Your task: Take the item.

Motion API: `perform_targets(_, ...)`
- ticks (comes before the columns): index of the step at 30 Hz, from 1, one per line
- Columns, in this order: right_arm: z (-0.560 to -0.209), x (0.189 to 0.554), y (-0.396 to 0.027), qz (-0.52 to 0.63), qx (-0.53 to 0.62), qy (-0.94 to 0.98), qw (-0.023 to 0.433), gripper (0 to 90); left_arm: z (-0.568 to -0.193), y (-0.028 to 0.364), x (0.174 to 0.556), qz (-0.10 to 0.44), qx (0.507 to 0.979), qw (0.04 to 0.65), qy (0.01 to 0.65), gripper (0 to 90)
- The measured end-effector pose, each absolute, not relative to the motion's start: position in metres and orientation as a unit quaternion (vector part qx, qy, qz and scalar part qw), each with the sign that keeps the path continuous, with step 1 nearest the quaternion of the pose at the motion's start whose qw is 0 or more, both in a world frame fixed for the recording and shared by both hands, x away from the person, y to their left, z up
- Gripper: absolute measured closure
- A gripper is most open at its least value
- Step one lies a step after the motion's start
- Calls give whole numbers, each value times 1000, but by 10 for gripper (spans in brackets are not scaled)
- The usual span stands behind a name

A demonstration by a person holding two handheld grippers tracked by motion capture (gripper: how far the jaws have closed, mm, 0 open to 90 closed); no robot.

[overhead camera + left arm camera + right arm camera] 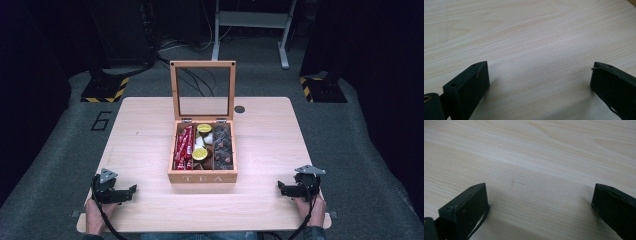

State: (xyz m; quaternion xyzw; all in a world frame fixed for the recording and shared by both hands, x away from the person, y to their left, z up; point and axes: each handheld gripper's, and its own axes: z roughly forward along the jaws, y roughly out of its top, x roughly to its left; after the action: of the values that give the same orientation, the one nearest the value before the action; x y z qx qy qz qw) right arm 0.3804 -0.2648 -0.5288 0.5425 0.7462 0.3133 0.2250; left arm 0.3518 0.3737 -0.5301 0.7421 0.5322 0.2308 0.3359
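Observation:
A wooden tea box (203, 176) marked TEA stands in the middle of the table with its glass lid (203, 90) raised upright. Red packets (183, 146) fill its left compartment, yellow-topped cups (200, 153) the middle one, dark sachets (222, 147) the right one. My left gripper (131, 189) rests near the front left corner of the table, open, its jaws pointing toward the box. My right gripper (280, 187) lies near the front right corner, open too. Bare wood lies between the jaws of the left gripper (540, 75) and the right gripper (539, 197).
The light wooden table (145, 130) has a small dark hole (239, 109) behind the box at the right. Grey floor surrounds it, with yellow-black striped stand feet (105, 90) at the back left and back right and a white frame (252, 20) behind.

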Motion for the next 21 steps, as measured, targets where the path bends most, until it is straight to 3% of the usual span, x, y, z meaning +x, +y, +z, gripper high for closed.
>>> perform_targets(21, -529, 380, -265, 313, 541, 748, 223, 0, -490, 349, 353, 215, 760, 377, 484, 67)
